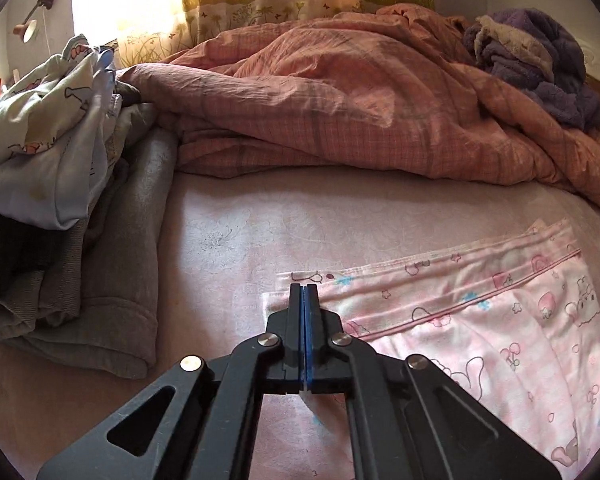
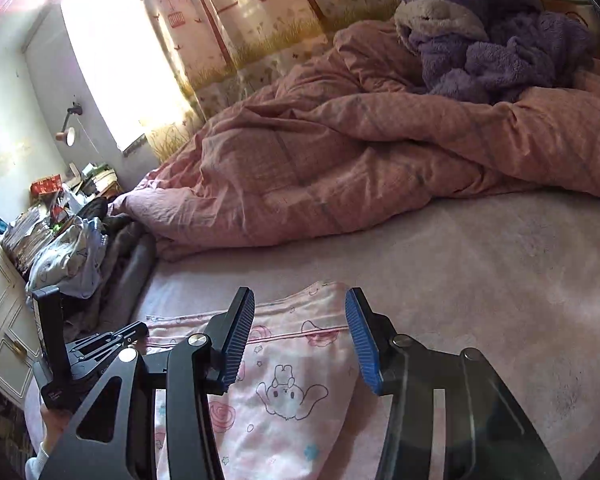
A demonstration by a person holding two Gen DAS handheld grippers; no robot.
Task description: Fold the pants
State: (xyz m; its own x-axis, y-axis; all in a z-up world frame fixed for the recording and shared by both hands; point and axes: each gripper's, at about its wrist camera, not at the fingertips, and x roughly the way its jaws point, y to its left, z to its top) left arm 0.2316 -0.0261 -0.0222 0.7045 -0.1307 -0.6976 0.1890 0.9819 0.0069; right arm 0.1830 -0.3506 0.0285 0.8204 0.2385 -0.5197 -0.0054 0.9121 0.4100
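Observation:
The pants (image 1: 480, 320) are pink with cartoon prints and lie flat on the pink bedsheet (image 1: 240, 232), at the lower right of the left wrist view. My left gripper (image 1: 304, 289) has its jaws together over the pants' left corner; a thin edge of fabric shows between the pads lower down. In the right wrist view the pants (image 2: 284, 392) lie under my right gripper (image 2: 300, 300), which is open above them with its blue pads wide apart. The left gripper's body (image 2: 80, 356) shows at the lower left there.
A rumpled pink quilt (image 1: 340, 100) fills the far half of the bed, with a purple fleece blanket (image 1: 540, 64) on it. A pile of clothes (image 1: 52, 152) and grey garments (image 1: 112, 280) sit at the left. A cluttered desk (image 2: 48, 208) stands beyond the bed.

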